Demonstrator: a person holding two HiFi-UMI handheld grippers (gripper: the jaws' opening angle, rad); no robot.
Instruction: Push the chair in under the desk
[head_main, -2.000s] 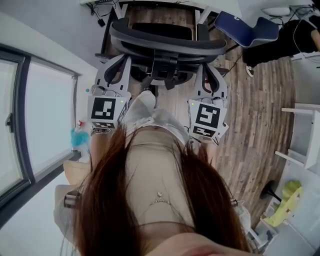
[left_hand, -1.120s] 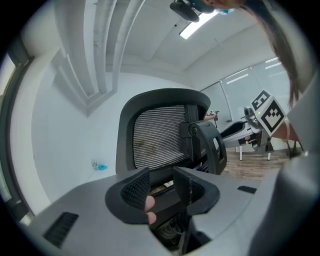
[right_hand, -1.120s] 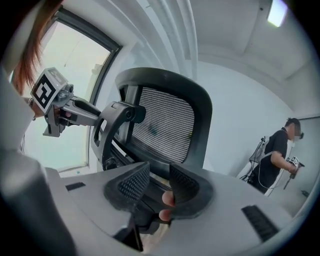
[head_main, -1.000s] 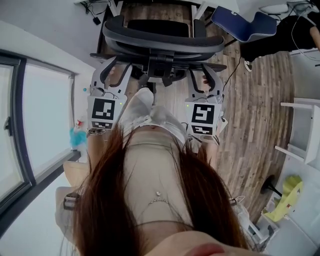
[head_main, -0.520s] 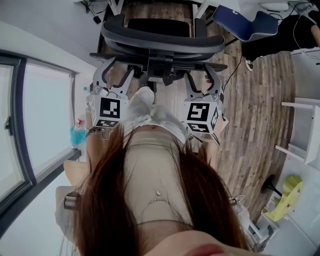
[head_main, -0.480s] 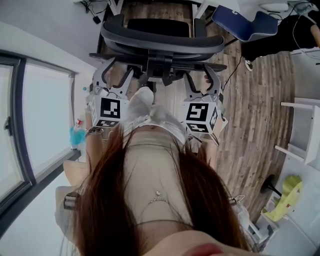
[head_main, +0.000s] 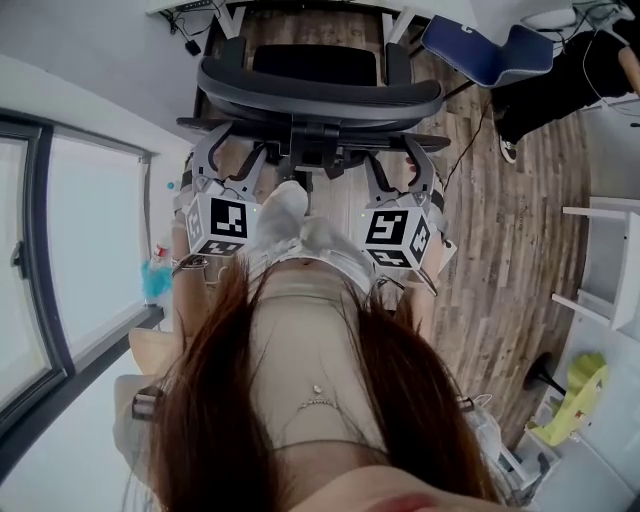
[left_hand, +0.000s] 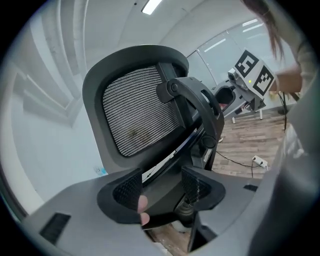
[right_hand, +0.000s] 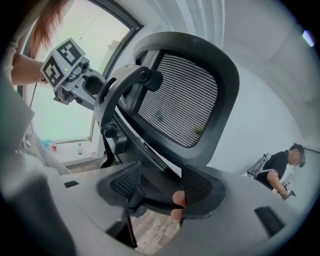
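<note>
A dark office chair with a mesh backrest (head_main: 320, 92) stands just in front of me, its seat (head_main: 315, 62) toward the white desk frame (head_main: 398, 22). My left gripper (head_main: 225, 162) is at the left of the chair's back and my right gripper (head_main: 398, 165) at the right, both low behind the backrest. Both pairs of jaws have just been opening. In the left gripper view the left gripper (left_hand: 161, 186) straddles a dark bar of the chair's lower back frame (left_hand: 165, 197) without pressing it. The right gripper (right_hand: 160, 185) stands the same way around its bar (right_hand: 150, 192).
A blue chair (head_main: 490, 50) and a person in black (head_main: 570, 80) are at the far right. A large window (head_main: 60, 250) runs along the left, with a blue spray bottle (head_main: 158, 275) by it. White shelving (head_main: 610, 270) stands at the right on the wood floor.
The chair has slid away from me toward the desk. Both grippers' jaws have spread wide off the chair's back frame and have sunk a little.
</note>
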